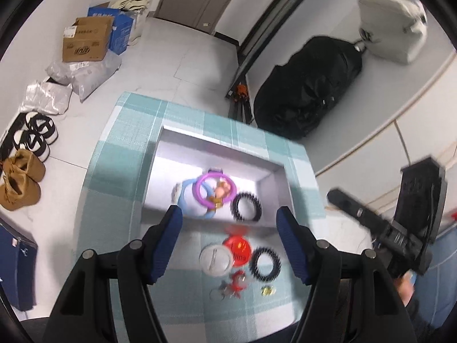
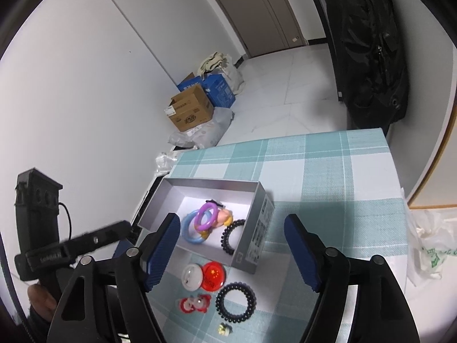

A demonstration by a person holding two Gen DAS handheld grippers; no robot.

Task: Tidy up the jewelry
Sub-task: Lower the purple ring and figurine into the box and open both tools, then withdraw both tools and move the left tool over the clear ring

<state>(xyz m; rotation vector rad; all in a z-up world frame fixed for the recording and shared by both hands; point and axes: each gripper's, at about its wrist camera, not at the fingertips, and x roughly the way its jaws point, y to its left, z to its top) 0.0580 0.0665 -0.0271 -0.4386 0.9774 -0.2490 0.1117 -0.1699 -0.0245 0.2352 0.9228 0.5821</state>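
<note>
A shallow grey box (image 1: 168,145) (image 2: 257,228) sits on the teal checked tablecloth (image 1: 125,148) (image 2: 328,171). Inside lie a purple ring (image 1: 216,189) (image 2: 206,215), a blue ring (image 2: 190,230), a pink figure charm (image 2: 225,216) and a black coil hair tie (image 1: 246,207) (image 2: 228,235). In front of the box lie a white badge (image 1: 215,259) (image 2: 192,276), a red flag badge (image 1: 238,250) (image 2: 213,275), a second black coil tie (image 1: 265,263) (image 2: 235,301), a red charm (image 1: 235,284) (image 2: 194,303) and a small gold piece (image 1: 268,290) (image 2: 224,329). My left gripper (image 1: 230,247) and right gripper (image 2: 231,253) are open and empty above these.
Cardboard and blue boxes (image 1: 85,43) (image 2: 190,108), plastic bags and shoes (image 1: 31,134) lie on the floor left of the table. A black bag (image 1: 308,85) (image 2: 368,43) stands behind it. A white plastic bag (image 2: 428,245) lies at the right.
</note>
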